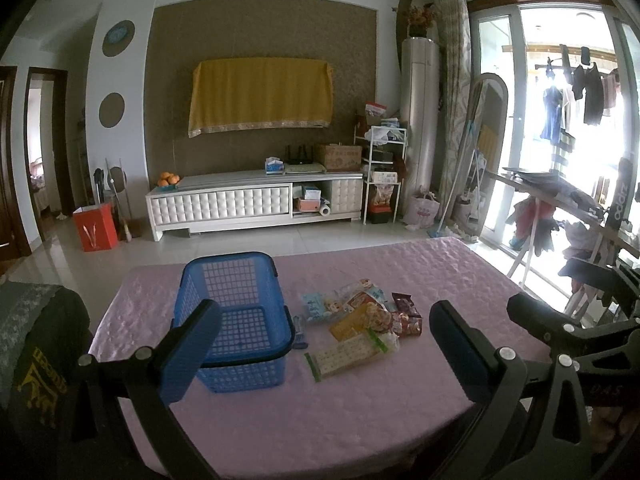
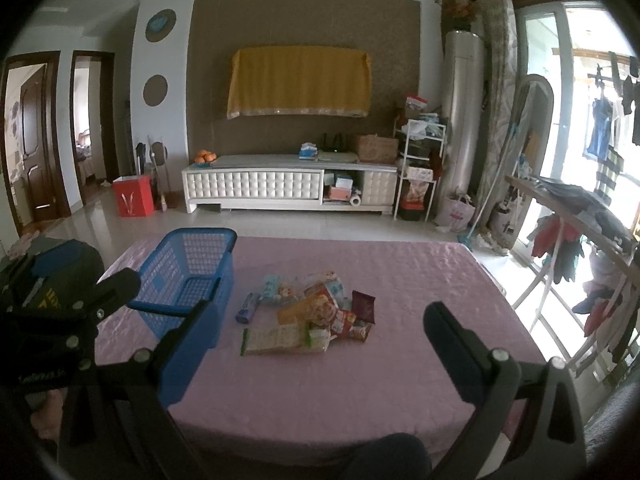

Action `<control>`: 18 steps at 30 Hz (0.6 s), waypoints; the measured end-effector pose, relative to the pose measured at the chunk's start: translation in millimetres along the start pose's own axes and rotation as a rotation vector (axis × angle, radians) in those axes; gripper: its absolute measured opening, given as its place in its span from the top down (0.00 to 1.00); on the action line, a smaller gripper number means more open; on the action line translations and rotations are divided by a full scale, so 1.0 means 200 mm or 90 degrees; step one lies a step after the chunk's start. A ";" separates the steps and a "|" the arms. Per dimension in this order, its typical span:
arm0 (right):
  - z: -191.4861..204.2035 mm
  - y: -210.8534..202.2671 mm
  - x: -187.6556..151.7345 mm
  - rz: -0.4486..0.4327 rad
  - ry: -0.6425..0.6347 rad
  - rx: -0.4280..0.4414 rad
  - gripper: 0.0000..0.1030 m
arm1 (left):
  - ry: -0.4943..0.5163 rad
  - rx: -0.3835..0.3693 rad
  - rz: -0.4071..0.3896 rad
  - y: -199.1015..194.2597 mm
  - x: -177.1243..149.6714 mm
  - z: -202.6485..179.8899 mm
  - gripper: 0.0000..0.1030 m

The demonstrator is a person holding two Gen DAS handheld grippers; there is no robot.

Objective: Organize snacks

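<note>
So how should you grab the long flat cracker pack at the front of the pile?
Probably take the long flat cracker pack across its narrow width near the middle, coming from above with the right gripper. It lies flat on the pink tablecloth, nearest you, with only its right end tucked against other packets.

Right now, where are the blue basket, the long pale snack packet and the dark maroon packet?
blue basket (image 1: 224, 280): left wrist view, far inner wall.
long pale snack packet (image 2: 276, 338): right wrist view, middle of its face.
dark maroon packet (image 2: 363, 306): right wrist view, centre of wrapper.

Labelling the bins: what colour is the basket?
Blue, with a grid mesh; clearest in the left wrist view.
</note>
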State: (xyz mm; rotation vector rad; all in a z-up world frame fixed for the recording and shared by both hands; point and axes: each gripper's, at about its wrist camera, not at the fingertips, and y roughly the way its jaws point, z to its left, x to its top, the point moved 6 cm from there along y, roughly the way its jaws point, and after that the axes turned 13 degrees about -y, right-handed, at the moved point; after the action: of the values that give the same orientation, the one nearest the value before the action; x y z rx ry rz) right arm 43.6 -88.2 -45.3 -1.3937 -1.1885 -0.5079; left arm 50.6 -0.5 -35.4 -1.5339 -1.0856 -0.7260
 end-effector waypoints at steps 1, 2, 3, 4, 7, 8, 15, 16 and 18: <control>0.00 0.00 0.00 0.000 -0.001 0.001 0.00 | -0.001 -0.001 0.000 0.00 -0.01 0.00 0.00; 0.00 0.00 0.00 0.001 0.000 0.001 0.00 | -0.001 -0.002 0.002 0.00 -0.01 0.00 0.00; 0.00 0.00 0.00 0.001 0.001 0.003 0.00 | 0.000 -0.002 0.001 0.00 -0.02 0.01 0.00; 0.00 0.00 0.00 0.001 0.001 0.004 0.00 | 0.001 -0.001 0.001 0.00 -0.02 0.01 0.00; 0.00 0.00 0.00 0.002 0.001 0.003 0.00 | -0.001 -0.003 0.003 0.00 -0.02 0.01 0.00; 0.00 0.00 0.00 0.002 0.001 0.004 0.00 | -0.001 -0.003 0.003 0.00 -0.02 0.01 0.00; 0.00 0.00 -0.01 0.004 0.003 0.004 0.00 | 0.003 -0.006 0.008 -0.01 -0.01 0.01 0.00; 0.01 0.00 0.00 0.005 0.003 0.004 0.00 | 0.003 -0.006 0.008 -0.01 -0.01 0.01 0.00; 0.01 -0.01 0.00 0.005 0.002 0.005 0.00 | 0.003 -0.006 0.008 -0.01 -0.01 0.01 0.00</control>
State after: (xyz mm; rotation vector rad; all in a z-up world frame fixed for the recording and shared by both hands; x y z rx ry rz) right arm 41.7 -87.0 -46.1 -1.3899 -1.1805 -0.4993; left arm 47.3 1.3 -37.5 -1.5449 -1.0697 -0.7266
